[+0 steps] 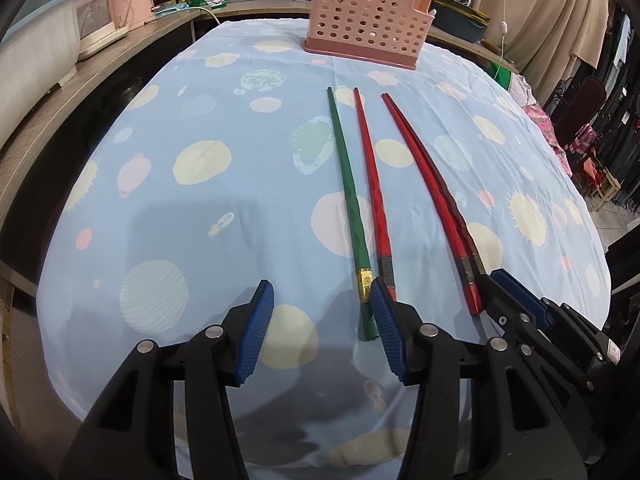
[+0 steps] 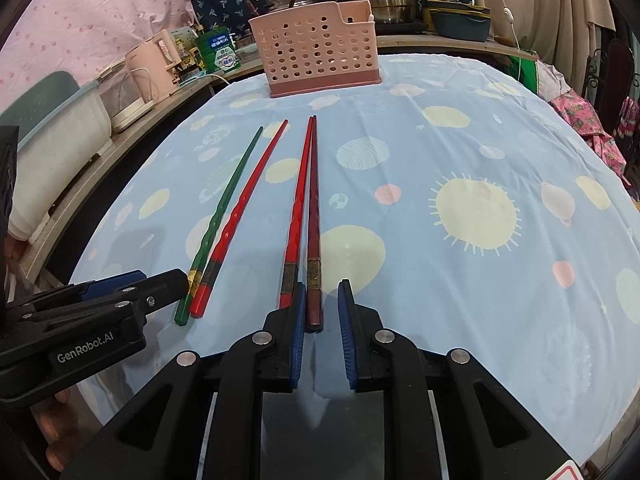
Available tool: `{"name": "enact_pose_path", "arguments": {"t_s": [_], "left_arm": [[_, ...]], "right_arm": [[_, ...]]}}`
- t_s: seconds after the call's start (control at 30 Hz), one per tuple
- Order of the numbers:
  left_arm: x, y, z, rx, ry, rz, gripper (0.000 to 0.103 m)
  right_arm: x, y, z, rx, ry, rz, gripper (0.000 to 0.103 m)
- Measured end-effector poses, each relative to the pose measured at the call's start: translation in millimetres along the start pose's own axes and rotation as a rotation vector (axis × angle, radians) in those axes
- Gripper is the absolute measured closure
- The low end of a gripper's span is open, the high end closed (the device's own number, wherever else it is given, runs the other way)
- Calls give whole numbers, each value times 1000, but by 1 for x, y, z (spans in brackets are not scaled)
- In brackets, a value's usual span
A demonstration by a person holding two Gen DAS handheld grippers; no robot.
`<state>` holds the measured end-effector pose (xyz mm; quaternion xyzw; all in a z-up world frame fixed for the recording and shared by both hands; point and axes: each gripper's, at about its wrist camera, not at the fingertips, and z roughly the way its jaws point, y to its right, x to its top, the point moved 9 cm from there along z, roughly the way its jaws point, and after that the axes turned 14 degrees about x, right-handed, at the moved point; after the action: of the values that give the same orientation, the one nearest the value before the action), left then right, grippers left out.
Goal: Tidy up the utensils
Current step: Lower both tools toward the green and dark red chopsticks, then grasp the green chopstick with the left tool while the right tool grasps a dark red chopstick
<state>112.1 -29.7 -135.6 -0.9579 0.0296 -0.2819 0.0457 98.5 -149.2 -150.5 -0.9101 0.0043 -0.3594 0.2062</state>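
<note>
Chopsticks lie before parted right tool.

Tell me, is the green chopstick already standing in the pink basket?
No, the green chopstick lies flat on the blue tablecloth, well short of the pink basket at the far end.

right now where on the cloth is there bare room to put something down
Free: the cloth right of the dark red chopstick, and the patch left of the green chopstick. Crowded: the near middle, where four chopsticks lie side by side before the pink basket.
</note>
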Motion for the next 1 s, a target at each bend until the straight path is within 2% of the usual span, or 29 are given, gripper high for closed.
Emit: {"name": "enact_pose_path", "arguments": {"t_s": [0.23,0.33,0.4,0.47,0.57,0.67,1.0], "left_arm": [[-2,1,4,28,3,23,55],[-2,0,4,38,7,23,60],[-2,-2,5,50,11,23,69],[-1,-5,5,45,9,14,74],[-1,-8,5,38,3,3,92],[0,-10,5,27,-4,-4,94],[14,-26,-15,46,39,-39,96]], "right_arm": [[0,0,0,1,1,1,86],[0,0,0,0,0,1,86],[0,0,0,0,1,0,86],[0,0,0,0,0,0,86],[0,0,-1,0,1,2,87],[0,0,0,5,-2,3,95],[10,-2,-15,10,40,-3,95]]}}
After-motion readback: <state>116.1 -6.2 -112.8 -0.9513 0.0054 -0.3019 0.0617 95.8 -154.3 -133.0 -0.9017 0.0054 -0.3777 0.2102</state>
